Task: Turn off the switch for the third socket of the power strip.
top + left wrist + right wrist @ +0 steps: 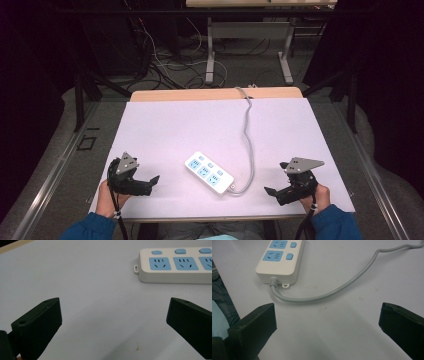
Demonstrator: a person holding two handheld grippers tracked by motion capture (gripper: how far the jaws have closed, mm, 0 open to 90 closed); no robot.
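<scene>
A white power strip (209, 173) with blue sockets and blue switches lies flat near the front middle of the white table top (165, 125). Its grey cable (247, 135) loops from the near right end and runs away over the far edge. My left gripper (150, 184) rests at the front left, open, jaws pointing right toward the strip (175, 265). My right gripper (272, 192) rests at the front right, open, jaws pointing left toward the strip's cable end (280, 260) and the cable (332, 291). Nothing is between either pair of jaws.
A wooden strip (200, 94) shows along the table's far edge. Beyond it stand a metal desk frame (250, 45) and loose cables (170, 65) on the floor. Dark curtains flank both sides. Blue sleeves (90, 227) come in at the bottom.
</scene>
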